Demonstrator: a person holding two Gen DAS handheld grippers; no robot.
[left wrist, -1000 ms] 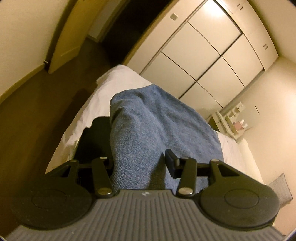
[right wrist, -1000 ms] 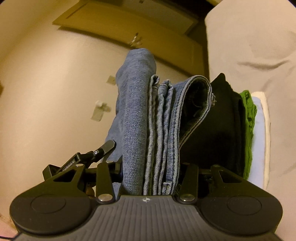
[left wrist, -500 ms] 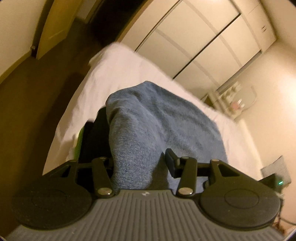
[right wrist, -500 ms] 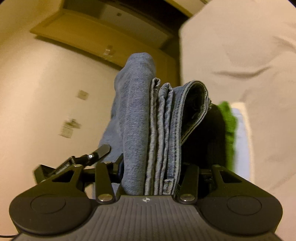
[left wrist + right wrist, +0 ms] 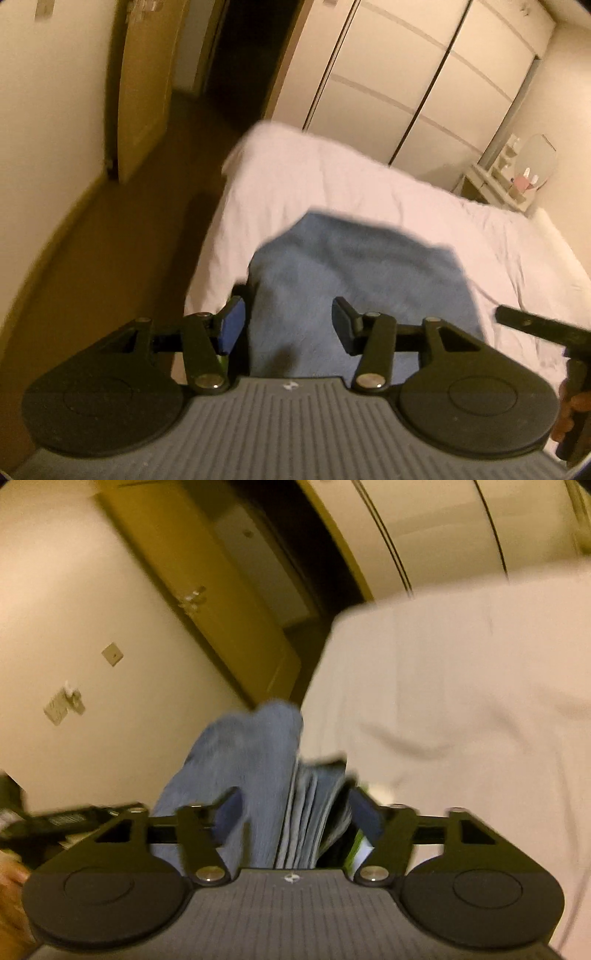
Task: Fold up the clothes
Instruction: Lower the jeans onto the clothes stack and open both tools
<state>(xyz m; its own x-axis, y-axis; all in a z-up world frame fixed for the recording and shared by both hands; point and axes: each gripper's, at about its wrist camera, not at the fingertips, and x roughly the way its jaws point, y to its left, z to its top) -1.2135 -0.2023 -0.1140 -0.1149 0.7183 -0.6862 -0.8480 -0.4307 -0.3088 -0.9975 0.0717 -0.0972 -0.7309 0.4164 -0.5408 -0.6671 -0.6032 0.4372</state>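
My left tool stands spread, its pads clear of the folded jeans lying on the near edge of the white bed. My right tool also looks released, jaws either side of the denim's stacked edges without pinching. I judge this bundle heavy, thick and floppy; I would grip across all layers at the fold.

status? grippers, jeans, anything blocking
Left gripper open, fingers either side of the folded jeans. Right gripper open, fingers straddling the jeans' edge. Jeans on the clothes stack on the white bed. Nothing blocking.
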